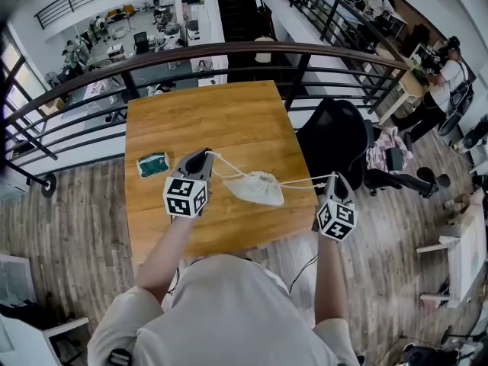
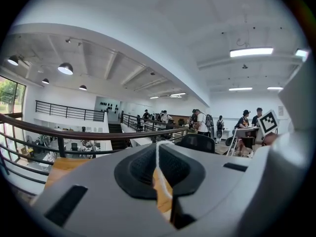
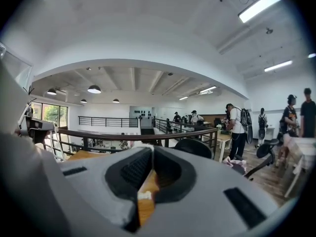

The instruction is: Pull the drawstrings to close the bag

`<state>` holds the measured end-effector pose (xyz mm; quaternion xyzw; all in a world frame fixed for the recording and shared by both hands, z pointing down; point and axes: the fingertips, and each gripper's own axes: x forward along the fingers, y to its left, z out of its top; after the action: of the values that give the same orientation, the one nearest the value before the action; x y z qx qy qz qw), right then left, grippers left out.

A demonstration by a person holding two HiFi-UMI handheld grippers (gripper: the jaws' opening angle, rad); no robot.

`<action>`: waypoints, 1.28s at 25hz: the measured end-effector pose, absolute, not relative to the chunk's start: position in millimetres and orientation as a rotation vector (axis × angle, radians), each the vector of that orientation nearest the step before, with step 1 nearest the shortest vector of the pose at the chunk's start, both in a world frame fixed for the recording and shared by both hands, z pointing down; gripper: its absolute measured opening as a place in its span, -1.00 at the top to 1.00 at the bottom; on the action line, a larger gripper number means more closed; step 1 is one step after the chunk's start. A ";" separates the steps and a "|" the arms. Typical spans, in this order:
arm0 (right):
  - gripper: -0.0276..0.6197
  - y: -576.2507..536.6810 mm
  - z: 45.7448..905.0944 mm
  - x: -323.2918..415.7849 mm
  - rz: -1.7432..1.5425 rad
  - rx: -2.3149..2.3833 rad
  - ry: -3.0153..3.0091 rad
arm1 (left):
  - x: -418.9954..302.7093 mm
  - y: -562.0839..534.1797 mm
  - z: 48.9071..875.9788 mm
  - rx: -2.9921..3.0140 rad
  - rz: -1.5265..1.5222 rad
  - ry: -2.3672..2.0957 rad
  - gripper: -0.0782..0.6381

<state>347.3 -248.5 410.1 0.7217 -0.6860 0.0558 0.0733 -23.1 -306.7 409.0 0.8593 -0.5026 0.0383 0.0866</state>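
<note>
The desk (image 1: 229, 113) fills the middle of my view. My forearms reach forward and spread wide, the left forearm (image 1: 164, 254) over the desk's near edge and the right forearm (image 1: 329, 269) just past its right edge. The bag (image 1: 258, 187) is between the two grippers, over the desk's near right part. The left gripper (image 1: 207, 154) points forward with its jaws together, clamped on the left string (image 1: 227, 165), which runs taut down to the bag. The right gripper (image 1: 335, 178) is likewise closed on the right string (image 1: 305, 181), which stretches nearly level from the bag.
</note>
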 end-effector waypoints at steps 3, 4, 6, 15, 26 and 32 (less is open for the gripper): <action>0.90 -249.6 407.0 330.8 0.154 2.117 -2.107 | -18.2 -302.5 405.1 2.579 0.105 -1.479 0.79; 0.90 -249.8 406.0 324.6 0.147 2.097 -2.126 | -16.0 -300.5 404.1 2.589 0.105 -1.469 0.79; 0.90 -249.9 404.5 312.2 0.135 2.056 -2.163 | -11.5 -296.5 402.7 2.606 0.106 -1.447 0.79; 0.90 -247.2 395.1 283.4 0.101 1.967 -2.257 | 4.6 -289.4 392.1 2.666 0.070 -1.373 0.79; 0.91 -244.9 391.8 278.4 0.091 1.959 -2.273 | 5.6 -290.7 388.6 2.679 0.049 -1.359 0.79; 0.91 -243.1 393.8 277.9 0.094 1.958 -2.271 | 1.5 -290.3 387.6 2.675 0.044 -1.368 0.79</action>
<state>277.9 -243.1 393.8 0.6511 -0.7550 0.0314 0.0706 1.5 -290.3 387.6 0.8881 -0.4543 0.0146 0.0681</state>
